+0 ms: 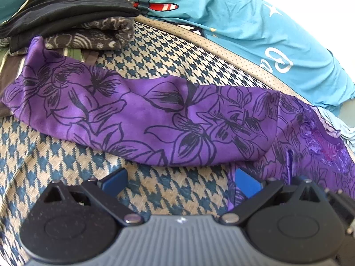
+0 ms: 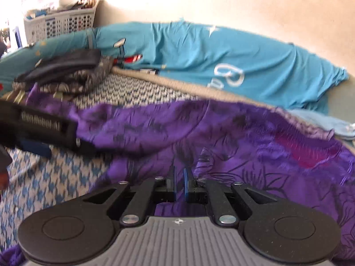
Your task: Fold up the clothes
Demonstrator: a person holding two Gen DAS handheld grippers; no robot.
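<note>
Left hand-held gripper (image 1: 180,182) sat released by my purple garment (image 1: 155,119) at lower centre; right hand-held gripper (image 2: 179,182) looked nearly clenched, grasp unclear.

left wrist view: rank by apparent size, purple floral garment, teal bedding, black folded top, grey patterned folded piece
1. purple floral garment, nearest the camera, so its lead is partly perspective
2. teal bedding, cut off by the frame
3. black folded top
4. grey patterned folded piece, partly covered, so its rank is unsure
</note>
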